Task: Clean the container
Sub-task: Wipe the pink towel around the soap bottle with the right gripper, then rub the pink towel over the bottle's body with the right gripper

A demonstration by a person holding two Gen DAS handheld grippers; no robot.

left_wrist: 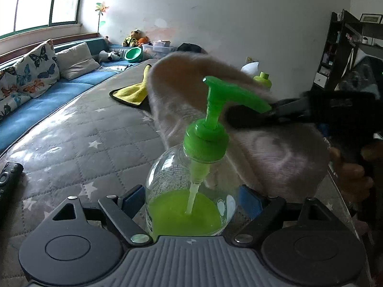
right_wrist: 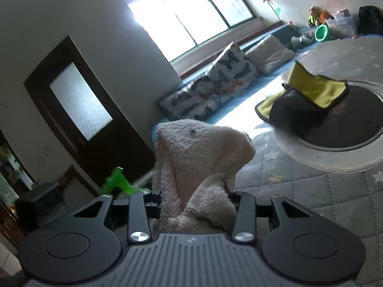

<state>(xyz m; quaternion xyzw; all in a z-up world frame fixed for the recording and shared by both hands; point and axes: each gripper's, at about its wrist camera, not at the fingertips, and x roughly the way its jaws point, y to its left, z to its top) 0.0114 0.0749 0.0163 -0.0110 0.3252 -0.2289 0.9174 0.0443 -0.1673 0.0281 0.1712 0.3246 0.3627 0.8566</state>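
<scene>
Your left gripper clamped the clear pump bottle of green soap. Your right gripper pinched the beige towel, right of the green pump head.

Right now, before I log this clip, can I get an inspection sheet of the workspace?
Surface: grey quilted mat with stars, glare patches on it.
Job's things: clear pump bottle with green pump head, green liquid filling its lower part; beige towel bunched up.
Clutter: yellow cloth lying on the mat; second green-capped bottle behind the towel; dark remote-like item at the mat's left edge.
Grippers: left claw closed around the bottle's body; right claw clamped on the towel, close to the pump head.
Cables: nothing seen.
Surroundings: blue bench with butterfly cushions, window, plush toys, dark shelf unit, door.
</scene>
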